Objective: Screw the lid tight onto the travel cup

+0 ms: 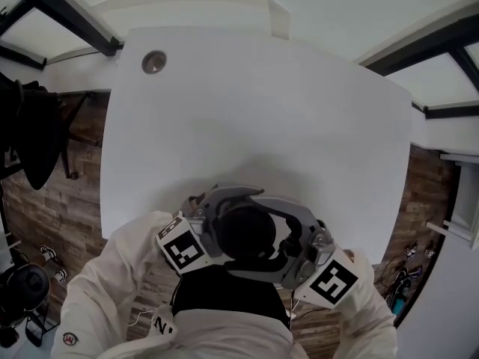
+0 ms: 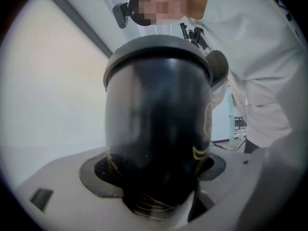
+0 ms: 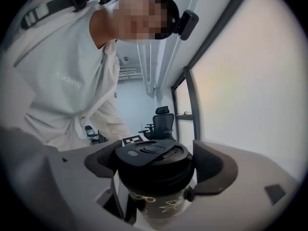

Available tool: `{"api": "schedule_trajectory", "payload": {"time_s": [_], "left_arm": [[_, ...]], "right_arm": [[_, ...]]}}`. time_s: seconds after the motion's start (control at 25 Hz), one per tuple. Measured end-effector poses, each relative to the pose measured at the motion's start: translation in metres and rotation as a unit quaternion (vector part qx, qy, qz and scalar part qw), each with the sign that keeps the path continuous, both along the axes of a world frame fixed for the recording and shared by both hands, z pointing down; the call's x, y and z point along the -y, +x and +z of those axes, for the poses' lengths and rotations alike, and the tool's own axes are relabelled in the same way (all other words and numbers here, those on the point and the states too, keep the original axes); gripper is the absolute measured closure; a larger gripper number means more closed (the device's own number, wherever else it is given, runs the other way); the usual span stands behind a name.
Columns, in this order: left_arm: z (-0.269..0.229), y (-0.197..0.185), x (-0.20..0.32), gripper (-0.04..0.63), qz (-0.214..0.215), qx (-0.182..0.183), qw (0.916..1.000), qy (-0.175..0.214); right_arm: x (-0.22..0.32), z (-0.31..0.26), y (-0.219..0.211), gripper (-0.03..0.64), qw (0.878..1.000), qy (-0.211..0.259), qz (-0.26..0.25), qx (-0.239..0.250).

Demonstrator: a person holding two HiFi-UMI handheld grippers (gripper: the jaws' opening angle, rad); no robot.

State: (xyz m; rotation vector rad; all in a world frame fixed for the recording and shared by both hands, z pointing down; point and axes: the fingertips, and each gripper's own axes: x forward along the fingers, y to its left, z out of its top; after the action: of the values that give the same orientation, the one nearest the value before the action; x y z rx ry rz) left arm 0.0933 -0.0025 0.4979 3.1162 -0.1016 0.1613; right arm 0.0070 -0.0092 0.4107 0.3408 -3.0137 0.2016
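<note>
A black travel cup [image 1: 245, 234] with gold line drawings is held up just past the near edge of the white table [image 1: 262, 103], close to my body. My left gripper [image 2: 154, 170] is shut on the cup's body [image 2: 159, 119], with both pads [image 2: 94, 172] against its lower part. The black lid [image 3: 151, 158] sits on the cup's top. My right gripper [image 3: 156, 170] reaches round it from the other side. Its pads [image 3: 214, 167] stand on either side of the lid, barely off it. In the head view the two grippers' jaws ring the cup.
A round cable hole [image 1: 154, 61] lies at the table's far left corner. A black chair [image 1: 30, 133] stands left of the table on the wood floor. My torso [image 3: 72, 90] is right behind the cup.
</note>
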Motion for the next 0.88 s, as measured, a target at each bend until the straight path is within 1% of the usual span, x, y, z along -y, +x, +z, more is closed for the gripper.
{"api": "schedule_trajectory", "payload": {"time_s": [0.16, 0.28, 0.36, 0.44, 0.48, 0.56, 0.6, 0.64, 0.68, 0.72, 0.76, 0.8, 0.88], "left_arm": [[0.0, -0.001, 0.002, 0.173, -0.017, -0.005, 0.9998, 0.001], [-0.001, -0.002, 0.007, 0.173, -0.051, -0.011, 0.9986, -0.002], [-0.002, -0.003, 0.013, 0.173, -0.082, -0.019, 0.9965, -0.007], [-0.001, -0.004, 0.018, 0.173, -0.118, -0.021, 0.9927, -0.014], [0.002, -0.005, 0.021, 0.173, -0.136, -0.012, 0.9904, -0.021], [0.014, -0.007, 0.021, 0.173, -0.169, 0.024, 0.9846, -0.038], [0.017, -0.006, 0.02, 0.173, -0.182, 0.034, 0.9819, -0.041], [0.016, -0.005, 0.021, 0.173, -0.193, 0.031, 0.9803, -0.033], [0.012, -0.003, 0.022, 0.173, -0.199, 0.017, 0.9797, -0.019], [0.008, -0.001, 0.022, 0.173, -0.199, 0.001, 0.98, -0.007], [0.005, 0.0, 0.02, 0.173, -0.193, -0.013, 0.9811, -0.001], [0.003, 0.001, 0.019, 0.173, -0.186, -0.02, 0.9824, 0.0], [0.0, 0.002, 0.022, 0.173, -0.172, -0.022, 0.9848, -0.002]], "right_arm": [[0.004, -0.001, 0.001, 0.189, 0.997, 0.009, 0.069, 0.013], [0.01, -0.002, 0.001, 0.187, 0.992, 0.013, 0.124, 0.019], [0.015, -0.003, 0.002, 0.187, 0.984, 0.017, 0.175, 0.024], [0.021, -0.004, 0.005, 0.187, 0.971, 0.023, 0.235, 0.025], [0.024, -0.005, 0.007, 0.187, 0.963, 0.027, 0.269, 0.023], [0.028, -0.005, 0.013, 0.187, 0.94, 0.032, 0.34, 0.016], [0.028, -0.004, 0.017, 0.187, 0.927, 0.035, 0.373, 0.012], [0.027, -0.003, 0.021, 0.187, 0.917, 0.037, 0.398, 0.009], [0.025, -0.002, 0.022, 0.187, 0.91, 0.038, 0.412, 0.007], [0.023, -0.002, 0.022, 0.189, 0.908, 0.039, 0.416, 0.006], [0.022, -0.001, 0.022, 0.187, 0.91, 0.039, 0.413, 0.006], [0.022, -0.001, 0.022, 0.187, 0.913, 0.037, 0.405, 0.005], [0.021, -0.001, 0.021, 0.187, 0.926, 0.032, 0.375, 0.003]]}}
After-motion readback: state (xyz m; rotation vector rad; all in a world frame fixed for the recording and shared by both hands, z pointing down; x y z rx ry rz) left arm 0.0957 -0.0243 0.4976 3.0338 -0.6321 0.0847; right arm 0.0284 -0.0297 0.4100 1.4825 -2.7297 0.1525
